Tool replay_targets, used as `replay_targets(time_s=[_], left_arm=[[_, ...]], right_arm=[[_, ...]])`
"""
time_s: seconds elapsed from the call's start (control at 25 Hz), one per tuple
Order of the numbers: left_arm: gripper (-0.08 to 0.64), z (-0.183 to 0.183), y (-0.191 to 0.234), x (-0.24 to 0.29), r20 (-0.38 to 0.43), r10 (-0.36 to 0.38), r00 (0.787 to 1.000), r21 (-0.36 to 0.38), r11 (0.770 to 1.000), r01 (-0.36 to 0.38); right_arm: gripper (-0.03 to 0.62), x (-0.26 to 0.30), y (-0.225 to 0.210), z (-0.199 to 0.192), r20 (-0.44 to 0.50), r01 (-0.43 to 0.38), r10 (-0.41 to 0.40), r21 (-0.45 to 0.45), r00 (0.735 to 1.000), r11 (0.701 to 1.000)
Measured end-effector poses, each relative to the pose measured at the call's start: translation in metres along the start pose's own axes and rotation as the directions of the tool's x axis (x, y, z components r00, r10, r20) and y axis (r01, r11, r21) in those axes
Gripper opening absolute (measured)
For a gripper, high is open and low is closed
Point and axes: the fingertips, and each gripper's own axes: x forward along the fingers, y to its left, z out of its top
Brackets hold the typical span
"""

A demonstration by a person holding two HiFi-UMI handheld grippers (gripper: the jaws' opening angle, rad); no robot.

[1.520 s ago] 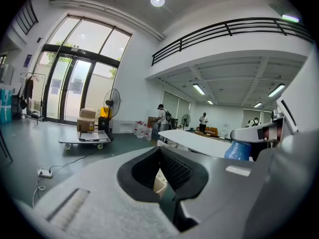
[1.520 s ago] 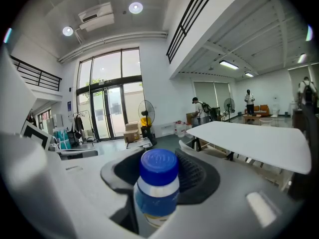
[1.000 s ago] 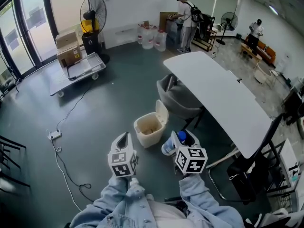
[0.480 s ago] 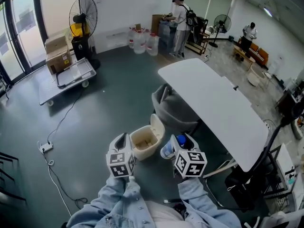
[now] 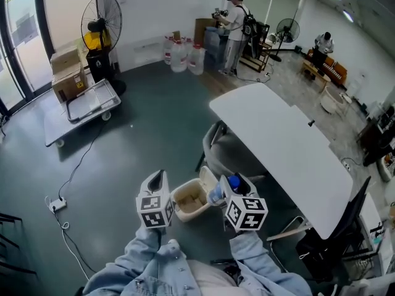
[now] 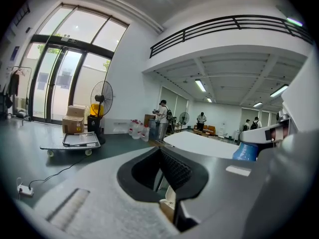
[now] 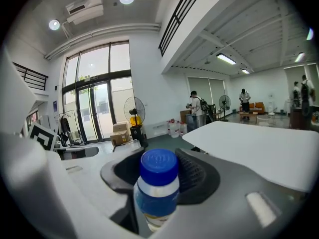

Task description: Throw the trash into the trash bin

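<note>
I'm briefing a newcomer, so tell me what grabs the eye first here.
A blue-capped bottle stands clamped in the right gripper, filling that gripper's view. In the head view an open beige trash bin sits on the dark floor right next to the held bottle, beside a long white table.

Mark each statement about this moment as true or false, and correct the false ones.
1. The right gripper holds a bottle with a blue cap. True.
2. The lid of the trash bin is closed. False: the lid stands open.
3. The left gripper carries a second bottle. False: nothing is between its jaws.
4. The trash bin stands on the floor near the white table. True.
</note>
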Motion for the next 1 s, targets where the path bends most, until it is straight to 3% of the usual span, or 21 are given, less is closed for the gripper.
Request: replay_targets(time_s=[0.2, 0.4, 1.0], left_arm=[[0.009, 0.001, 0.028, 0.036, -0.031, -0.008, 0.999, -0.013, 1.0, 0.007], [0.009, -0.017, 0.027, 0.06, -0.082, 0.0, 0.997, -0.025, 1.0, -0.002], [0.009, -0.063, 0.03, 0.089, -0.163, 0.103, 0.981, -0.05, 0.992, -0.112]], right_arm=[[0.195, 0.038, 0.008, 0.002, -0.012, -0.003, 0.003, -0.015, 1.0, 1.0], [0.195, 0.059, -0.01, 0.001, -0.006, -0.022, 0.022, -0.014, 1.0, 1.0], [0.195, 0.116, -0.049, -0.019, -0.072, -0.143, 0.138, -0.077, 0.988, 0.987]])
